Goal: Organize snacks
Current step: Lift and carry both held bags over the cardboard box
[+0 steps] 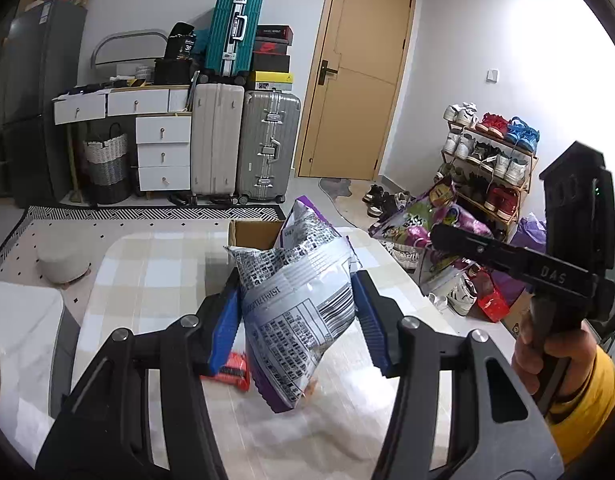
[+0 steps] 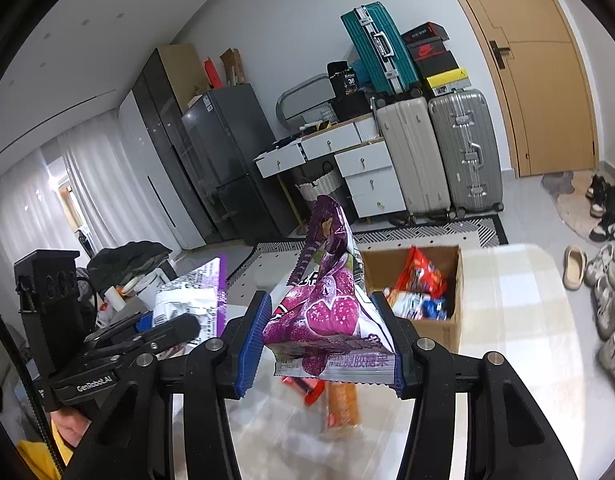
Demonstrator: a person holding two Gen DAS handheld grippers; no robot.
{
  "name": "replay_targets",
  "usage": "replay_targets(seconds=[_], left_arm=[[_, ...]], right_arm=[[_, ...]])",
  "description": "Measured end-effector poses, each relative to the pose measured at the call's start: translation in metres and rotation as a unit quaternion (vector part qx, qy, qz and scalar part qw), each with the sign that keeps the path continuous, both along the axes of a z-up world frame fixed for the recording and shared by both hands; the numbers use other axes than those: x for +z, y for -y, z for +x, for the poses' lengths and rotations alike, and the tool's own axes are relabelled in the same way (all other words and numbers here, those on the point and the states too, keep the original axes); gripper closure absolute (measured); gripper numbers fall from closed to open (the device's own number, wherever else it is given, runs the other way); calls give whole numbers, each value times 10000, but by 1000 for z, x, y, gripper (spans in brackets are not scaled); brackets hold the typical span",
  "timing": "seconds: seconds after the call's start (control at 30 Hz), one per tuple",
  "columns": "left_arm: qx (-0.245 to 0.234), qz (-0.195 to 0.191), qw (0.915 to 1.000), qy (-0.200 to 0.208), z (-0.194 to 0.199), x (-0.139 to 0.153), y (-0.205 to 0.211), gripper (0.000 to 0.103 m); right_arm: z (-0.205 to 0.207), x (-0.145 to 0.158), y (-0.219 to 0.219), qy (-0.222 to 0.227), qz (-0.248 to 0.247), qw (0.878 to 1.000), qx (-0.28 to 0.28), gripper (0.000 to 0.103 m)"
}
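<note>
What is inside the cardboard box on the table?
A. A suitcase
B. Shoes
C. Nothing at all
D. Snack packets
D: the right wrist view looks into the open box and shows a red packet leaning inside, with a blue-and-white packet lying below it.
</note>
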State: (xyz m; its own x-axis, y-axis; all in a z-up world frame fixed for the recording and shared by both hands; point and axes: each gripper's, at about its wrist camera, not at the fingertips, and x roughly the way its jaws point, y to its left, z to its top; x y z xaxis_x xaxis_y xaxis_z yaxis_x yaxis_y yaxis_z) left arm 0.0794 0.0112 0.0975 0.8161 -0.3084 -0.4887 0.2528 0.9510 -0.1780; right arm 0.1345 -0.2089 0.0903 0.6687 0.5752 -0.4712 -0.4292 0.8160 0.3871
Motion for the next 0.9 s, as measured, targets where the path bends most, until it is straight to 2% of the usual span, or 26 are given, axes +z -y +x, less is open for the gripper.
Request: replay_targets(seconds=[0.13, 0.4, 0.53, 0.63, 0.9], left_arm=[[-12, 197, 9998, -12, 25, 3, 8, 52], [-182, 232, 9994, -197, 89, 6, 16, 52], [-127, 316, 9989, -337, 142, 6, 18, 52], [-9, 660, 9974, -276, 185, 2, 26, 52], [72, 466, 9927, -1108, 301, -50, 27, 52]], right_arm=[[18, 9, -2, 85, -132, 9999, 43, 52], [67, 19, -9, 113, -327, 9994, 80, 52], [100, 20, -11, 47, -420, 9991, 74, 52], [127, 15, -16, -13, -566, 9984, 53, 52], [201, -27, -25, -463, -1186, 9919, 23, 52]])
